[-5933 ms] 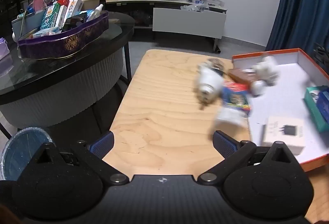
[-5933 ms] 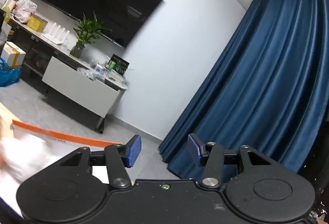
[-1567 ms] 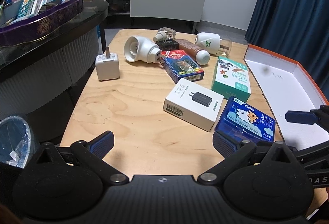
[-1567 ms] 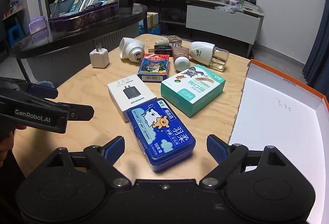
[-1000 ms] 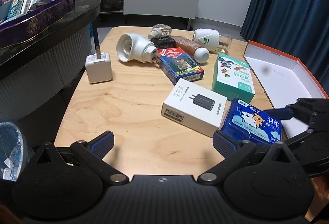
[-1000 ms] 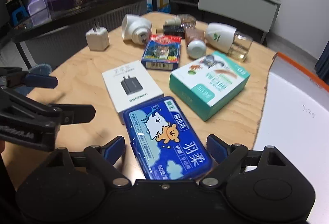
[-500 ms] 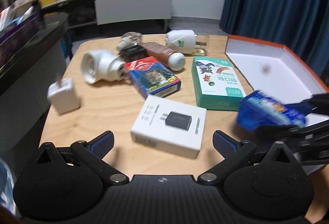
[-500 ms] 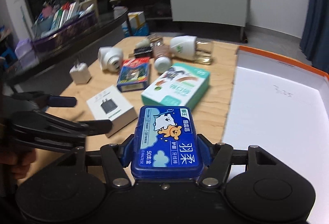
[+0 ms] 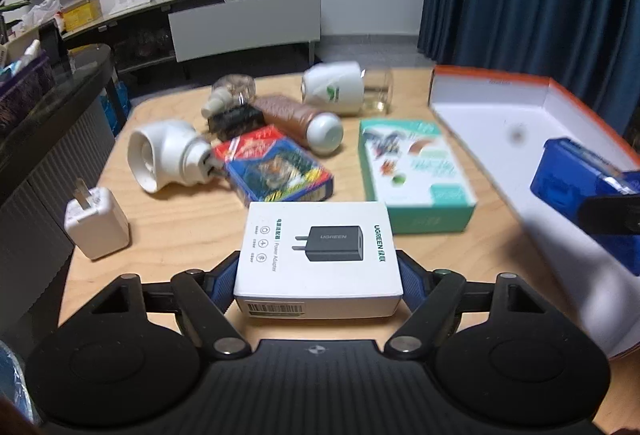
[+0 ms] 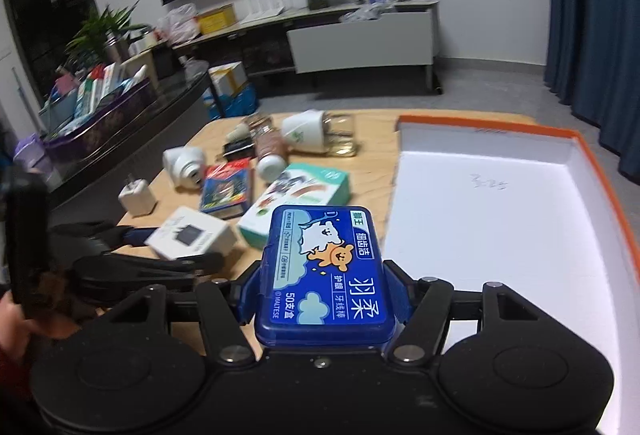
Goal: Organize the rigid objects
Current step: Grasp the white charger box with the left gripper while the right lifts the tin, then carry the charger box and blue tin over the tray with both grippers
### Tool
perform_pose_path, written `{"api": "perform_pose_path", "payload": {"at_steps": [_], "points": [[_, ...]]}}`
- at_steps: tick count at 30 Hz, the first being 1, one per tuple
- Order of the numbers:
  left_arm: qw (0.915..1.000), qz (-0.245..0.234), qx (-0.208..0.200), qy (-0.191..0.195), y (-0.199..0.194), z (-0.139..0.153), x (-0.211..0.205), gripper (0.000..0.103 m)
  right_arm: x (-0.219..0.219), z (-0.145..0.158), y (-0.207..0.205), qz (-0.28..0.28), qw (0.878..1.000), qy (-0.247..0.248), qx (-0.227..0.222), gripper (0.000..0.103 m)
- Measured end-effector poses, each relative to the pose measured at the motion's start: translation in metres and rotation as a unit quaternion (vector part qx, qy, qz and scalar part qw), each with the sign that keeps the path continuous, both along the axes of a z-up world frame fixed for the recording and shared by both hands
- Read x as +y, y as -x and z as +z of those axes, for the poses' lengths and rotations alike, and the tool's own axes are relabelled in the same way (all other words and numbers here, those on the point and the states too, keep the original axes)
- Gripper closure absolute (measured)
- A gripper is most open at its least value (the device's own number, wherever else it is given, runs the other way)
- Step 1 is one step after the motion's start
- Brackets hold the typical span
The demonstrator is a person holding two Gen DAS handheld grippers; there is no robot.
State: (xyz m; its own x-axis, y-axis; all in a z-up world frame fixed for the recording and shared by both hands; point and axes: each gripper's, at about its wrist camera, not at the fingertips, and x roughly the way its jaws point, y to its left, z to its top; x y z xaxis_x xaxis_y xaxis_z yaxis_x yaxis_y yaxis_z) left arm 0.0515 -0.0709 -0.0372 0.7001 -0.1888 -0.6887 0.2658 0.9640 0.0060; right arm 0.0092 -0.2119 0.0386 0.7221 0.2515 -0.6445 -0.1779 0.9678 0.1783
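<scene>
- The white rectangular cardboard charger box [image 9: 318, 251], printed with a dark plug adapter, is clamped between the blue-padded fingers of the left gripper [image 9: 318, 283]; it fills the 6 o'clock part of the left wrist view, and whether it is lifted off the light wooden table [image 9: 168, 227] cannot be told.
- The glossy blue plastic floss-pick case [image 10: 324, 275], printed with a cartoon bear, is grasped at its sides by the right gripper [image 10: 324, 299], at 6 o'clock in the right wrist view.
- The case is seen held at the near left edge of the shallow white cardboard tray with an orange rim [image 10: 500, 227], which spreads toward 3 o'clock.
- In the left wrist view the same case [image 9: 576, 187] is seen at 3 o'clock, above the white floor of the tray [image 9: 492, 107].
- A teal and white flat carton [image 9: 412, 171] lies on the table at 1 o'clock of the charger box, just beside the tray.
- A blue and red pack of cards [image 9: 276, 171] lies at 12 o'clock of the charger box, touching a white round plug-in device [image 9: 164, 155] on its left.
- A small white wall charger cube with prongs up [image 9: 94, 227] stands at 9 o'clock, apart from the rest.
- A brown bottle with a white cap [image 9: 300, 119] and a white-capped clear glass refill bottle [image 9: 344, 87] lie farther back, toward 12 o'clock.
</scene>
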Motion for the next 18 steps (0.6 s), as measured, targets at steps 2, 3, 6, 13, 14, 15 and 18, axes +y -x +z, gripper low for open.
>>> {"api": "perform_pose_path", "payload": {"at_steps": [2,3,6,13,14,15,18], "points": [[0.9999,0.002,-0.004,0.016,0.004,0.015,-0.003,0.024,-0.01,0.007,0.0,-0.015,1.0,-0.004,-0.008,0.028],[0.9997,0.002,-0.007,0.024,0.003,0.023,-0.006,0.024,-0.018,0.012,0.0,-0.025,1.0,-0.006,-0.012,0.028],[0.9988,-0.008,-0.019,0.044,0.0,0.052,-0.019,0.024,-0.039,0.028,-0.005,-0.057,0.998,0.001,-0.028,0.028],[0.9949,-0.058,-0.059,0.057,-0.033,0.123,-0.086,0.024,-0.094,0.079,-0.022,-0.115,0.99,0.02,-0.082,0.028],[0.9939,-0.063,-0.059,0.068,-0.038,0.13,-0.095,0.024,-0.1,0.085,-0.023,-0.123,0.988,0.026,-0.091,0.028],[0.9931,-0.065,-0.062,0.075,-0.041,0.135,-0.105,0.024,-0.106,0.09,-0.024,-0.131,0.986,0.032,-0.099,0.028],[0.9923,-0.061,-0.062,0.089,-0.047,0.134,-0.132,0.024,-0.126,0.09,-0.026,-0.15,0.983,0.022,-0.106,0.028]]}}
